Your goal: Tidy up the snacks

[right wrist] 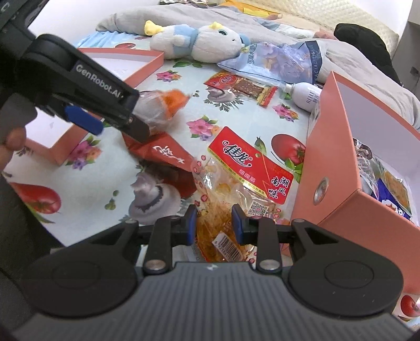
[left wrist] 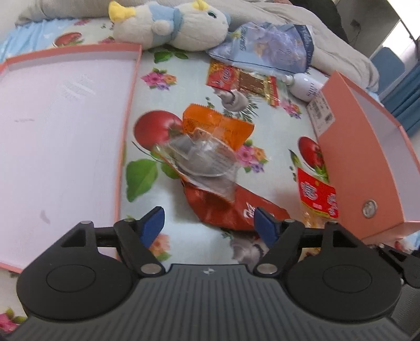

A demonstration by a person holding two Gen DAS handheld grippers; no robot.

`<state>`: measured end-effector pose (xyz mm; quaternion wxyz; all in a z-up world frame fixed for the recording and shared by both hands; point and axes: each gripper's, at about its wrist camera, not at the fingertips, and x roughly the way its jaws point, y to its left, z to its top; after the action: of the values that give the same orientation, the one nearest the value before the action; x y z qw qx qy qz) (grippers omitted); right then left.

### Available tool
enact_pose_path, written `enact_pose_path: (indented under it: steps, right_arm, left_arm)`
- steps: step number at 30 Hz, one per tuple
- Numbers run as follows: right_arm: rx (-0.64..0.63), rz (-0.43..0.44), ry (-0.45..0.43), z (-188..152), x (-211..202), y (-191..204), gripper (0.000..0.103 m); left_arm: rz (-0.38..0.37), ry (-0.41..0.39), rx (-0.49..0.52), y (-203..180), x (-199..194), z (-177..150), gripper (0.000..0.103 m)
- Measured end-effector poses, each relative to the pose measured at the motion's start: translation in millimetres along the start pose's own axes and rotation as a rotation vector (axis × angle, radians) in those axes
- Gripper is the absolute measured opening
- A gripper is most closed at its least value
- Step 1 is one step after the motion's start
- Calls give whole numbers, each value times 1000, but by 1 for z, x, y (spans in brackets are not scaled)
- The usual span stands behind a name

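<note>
Several snack packs lie on a flowered bedsheet. My left gripper (left wrist: 210, 224) is open above a dark red pack (left wrist: 231, 207), with an orange and clear pack (left wrist: 210, 141) just beyond it. From the right wrist view the left gripper (right wrist: 115, 118) hovers over the same red pack (right wrist: 162, 154) and orange pack (right wrist: 168, 105). My right gripper (right wrist: 214, 223) has its jaws partly closed around the lower end of a clear pack with a red label (right wrist: 244, 168), also seen in the left wrist view (left wrist: 317, 196). A flat red-gold strip pack (left wrist: 241, 81) lies farther back.
A salmon box (right wrist: 338, 147) at right holds several packs. Its shallow lid (left wrist: 63, 136) lies open at left. A plush toy (left wrist: 170, 23), a blue tissue pack (left wrist: 265, 47) and a white bottle (left wrist: 304, 85) lie at the back by a grey blanket.
</note>
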<state>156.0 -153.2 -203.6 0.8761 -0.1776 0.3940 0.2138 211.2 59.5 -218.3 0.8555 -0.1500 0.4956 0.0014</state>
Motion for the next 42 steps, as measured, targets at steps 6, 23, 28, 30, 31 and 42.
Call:
enact_pose_path:
  steps: [6,23,28,30,31,42]
  right_arm:
    - [7,-2,3,-4,-2,0,31]
    - [23,3,-5,-5,-1,-3,31]
    - [38,-2,-12,-5,-3,-6,31]
    - [46,-4,-12,-6,-2,-7,31]
    - [50,-4,-11,-6,-2,-8,31]
    - [94,19,-40,-1,-5,-15,31]
  left_arm:
    - [47,-51,52,-6,-10,18,82]
    - [128,-54,329,-36,43,63,83]
    - [157,-19,356,-36,62,61,83]
    - [159,-16,344,-34,65,62,82]
    - [156,-19,339,-33,65,62,79]
    - [148,-34,268,-29,49,60,65]
